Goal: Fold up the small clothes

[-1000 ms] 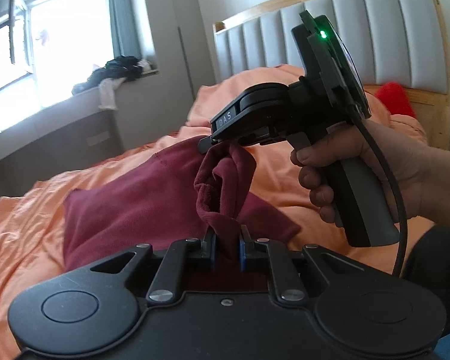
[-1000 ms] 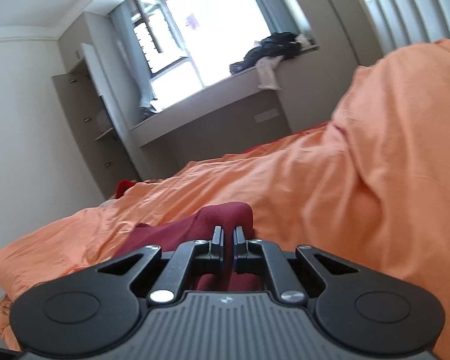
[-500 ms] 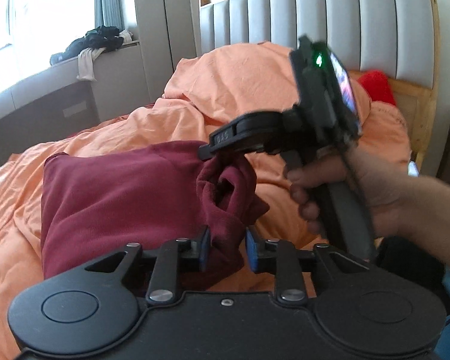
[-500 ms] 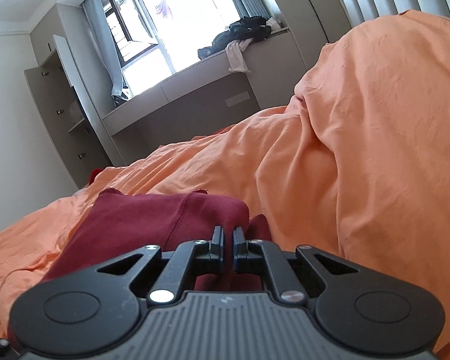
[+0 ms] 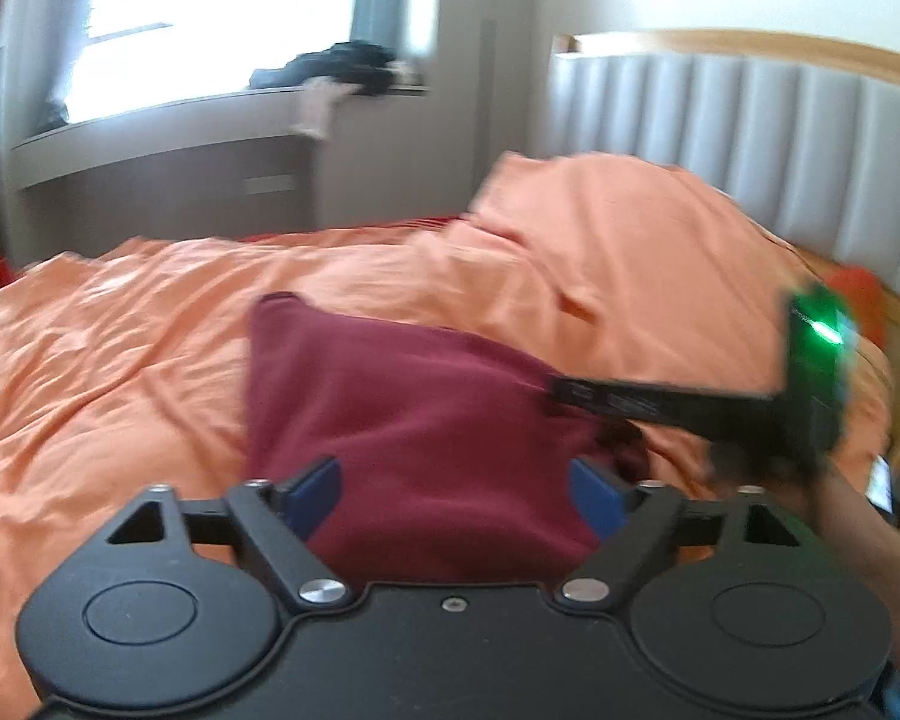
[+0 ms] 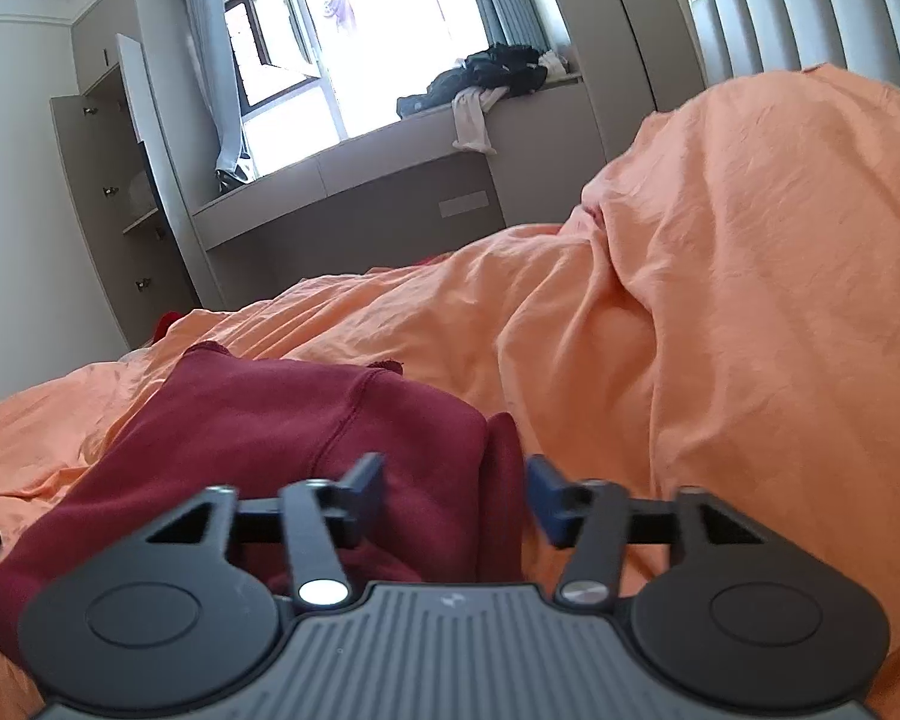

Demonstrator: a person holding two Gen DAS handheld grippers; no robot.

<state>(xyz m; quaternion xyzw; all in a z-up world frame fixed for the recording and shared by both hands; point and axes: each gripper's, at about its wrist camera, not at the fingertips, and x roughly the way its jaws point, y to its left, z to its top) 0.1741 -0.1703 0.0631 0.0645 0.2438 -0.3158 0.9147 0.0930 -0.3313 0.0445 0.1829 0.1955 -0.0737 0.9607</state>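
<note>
A dark red garment (image 5: 414,414) lies folded on the orange bedcover (image 5: 120,330). My left gripper (image 5: 453,489) hovers over its near edge, jaws opening wide, pads clear of the cloth. In the left wrist view my right gripper (image 5: 570,393) reaches in from the right, held by a hand (image 5: 810,498), its tip at the garment's right corner. In the right wrist view the right gripper (image 6: 456,492) is opening above the dark red garment (image 6: 258,420); a fold of cloth lies between the pads without being pinched.
A tall hump of orange bedcover (image 6: 750,300) rises right of the garment. A padded grey headboard (image 5: 780,138) stands behind. A grey window ledge (image 6: 360,180) carries a heap of dark clothes (image 6: 492,75). An open cabinet (image 6: 120,180) is at left.
Both grippers have let go of the raised sleeve and opened. The garment has dropped flat onto the bed. The left gripper has pulled back and rolled; the right has sunk a little.
</note>
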